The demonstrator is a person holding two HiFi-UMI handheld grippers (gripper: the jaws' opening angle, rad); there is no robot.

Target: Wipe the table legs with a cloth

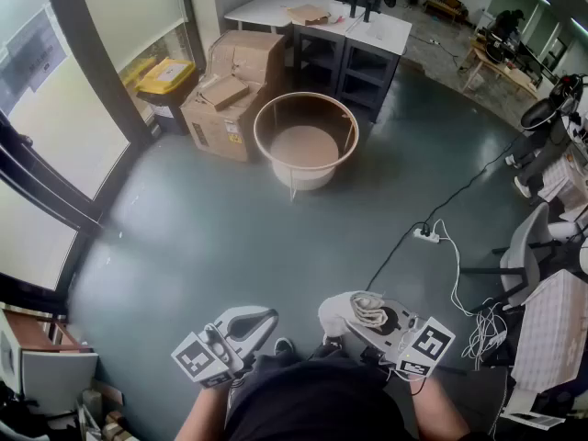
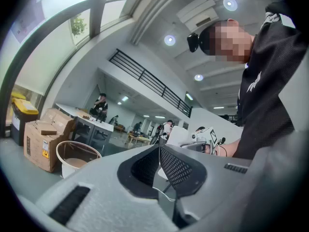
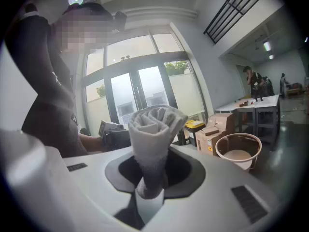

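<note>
A small round table (image 1: 350,122) with a pale rim, a lower shelf and thin white legs (image 1: 292,187) stands on the grey floor some way ahead; it also shows as the round table (image 2: 61,149) and the round table (image 3: 219,148). Both grippers are held close to the person's body, far from it. My right gripper (image 1: 342,312) is shut on a rolled white cloth (image 1: 368,309), and that cloth (image 3: 153,129) sticks up between its jaws. In the head view my left gripper (image 1: 261,319) sits low at the left. The left gripper (image 2: 159,148) has its jaws closed together with nothing between them.
Cardboard boxes (image 1: 231,92) and a yellow-lidded bin (image 1: 166,75) stand left of the table by the window wall. White desks (image 1: 354,28) lie behind it. A power strip with cables (image 1: 427,235) and a chair (image 1: 525,246) are on the right.
</note>
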